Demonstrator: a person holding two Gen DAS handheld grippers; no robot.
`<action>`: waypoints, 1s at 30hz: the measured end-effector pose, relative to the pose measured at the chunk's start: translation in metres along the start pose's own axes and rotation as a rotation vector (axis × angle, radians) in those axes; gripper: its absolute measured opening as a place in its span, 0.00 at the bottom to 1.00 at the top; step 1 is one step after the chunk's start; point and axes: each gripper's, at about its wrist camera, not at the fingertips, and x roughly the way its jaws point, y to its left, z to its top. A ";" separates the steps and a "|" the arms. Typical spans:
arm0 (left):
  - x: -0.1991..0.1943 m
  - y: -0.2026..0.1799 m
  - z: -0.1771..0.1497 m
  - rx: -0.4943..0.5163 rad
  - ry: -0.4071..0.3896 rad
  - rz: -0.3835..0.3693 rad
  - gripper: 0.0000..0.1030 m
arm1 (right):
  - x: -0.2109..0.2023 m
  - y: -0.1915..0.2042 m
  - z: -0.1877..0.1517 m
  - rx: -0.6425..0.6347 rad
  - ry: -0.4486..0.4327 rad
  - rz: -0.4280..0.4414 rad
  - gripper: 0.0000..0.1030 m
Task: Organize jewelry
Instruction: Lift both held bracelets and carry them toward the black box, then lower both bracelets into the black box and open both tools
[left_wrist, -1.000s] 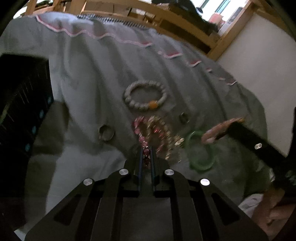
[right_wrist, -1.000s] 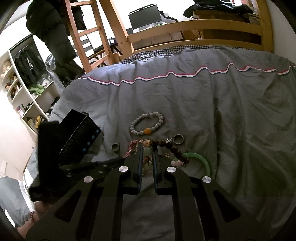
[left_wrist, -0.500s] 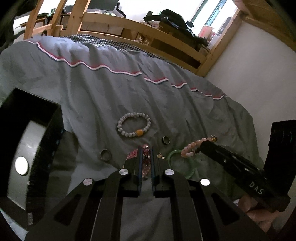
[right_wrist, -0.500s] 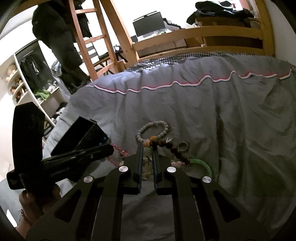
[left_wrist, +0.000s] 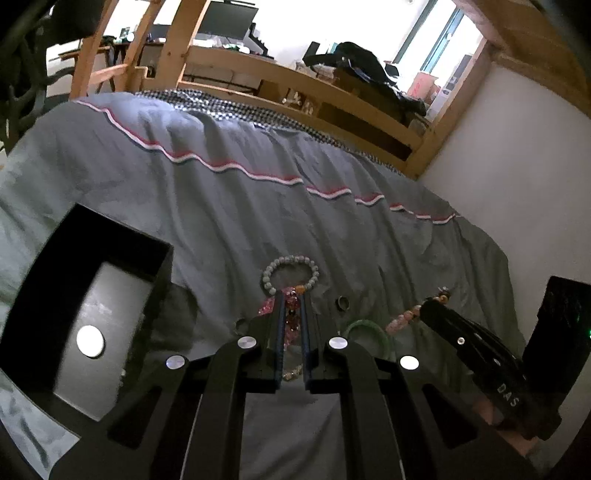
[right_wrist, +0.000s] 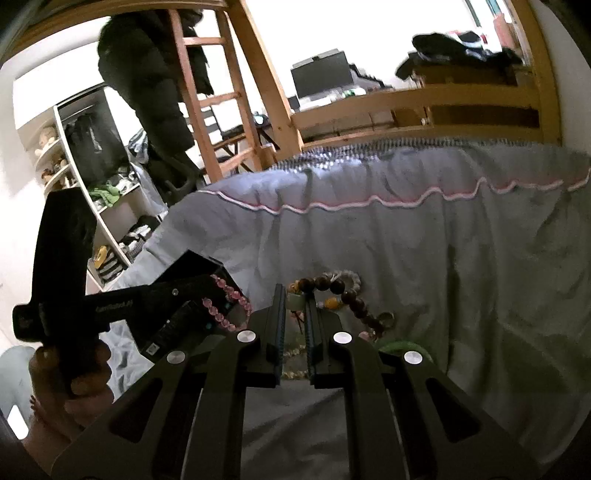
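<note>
My left gripper (left_wrist: 290, 300) is shut on a pink bead bracelet (left_wrist: 291, 321) and holds it above the grey bedspread; the bracelet also shows in the right wrist view (right_wrist: 225, 306). My right gripper (right_wrist: 296, 291) is shut on a brown bead bracelet (right_wrist: 343, 291) with a pale green charm, lifted off the bed; in the left wrist view its beads (left_wrist: 402, 319) hang from the gripper tip. On the bed lie a white bead bracelet (left_wrist: 290, 275), a green bangle (left_wrist: 369, 334) and a ring (left_wrist: 341, 303). An open black box (left_wrist: 88, 314) stands at the left.
The grey bedspread (left_wrist: 258, 206) has a red and white trim. A wooden bed rail (left_wrist: 295, 85) runs along the far side, a white wall (left_wrist: 517, 166) on the right. A ladder (right_wrist: 236, 110) and shelves (right_wrist: 74, 166) stand beyond the bed.
Both grippers have risen and tilted up with their bracelets lifted off the bed. The black box now shows its open inside at the left of the left wrist view.
</note>
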 end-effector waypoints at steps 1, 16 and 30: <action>-0.001 0.000 0.001 0.001 -0.002 0.002 0.07 | -0.002 0.001 0.001 -0.001 -0.007 0.013 0.10; -0.035 0.027 0.018 -0.063 -0.084 0.041 0.07 | 0.000 0.033 0.011 -0.012 -0.029 0.107 0.10; -0.079 0.061 0.030 -0.118 -0.144 0.177 0.07 | 0.029 0.090 0.027 -0.113 -0.043 0.188 0.10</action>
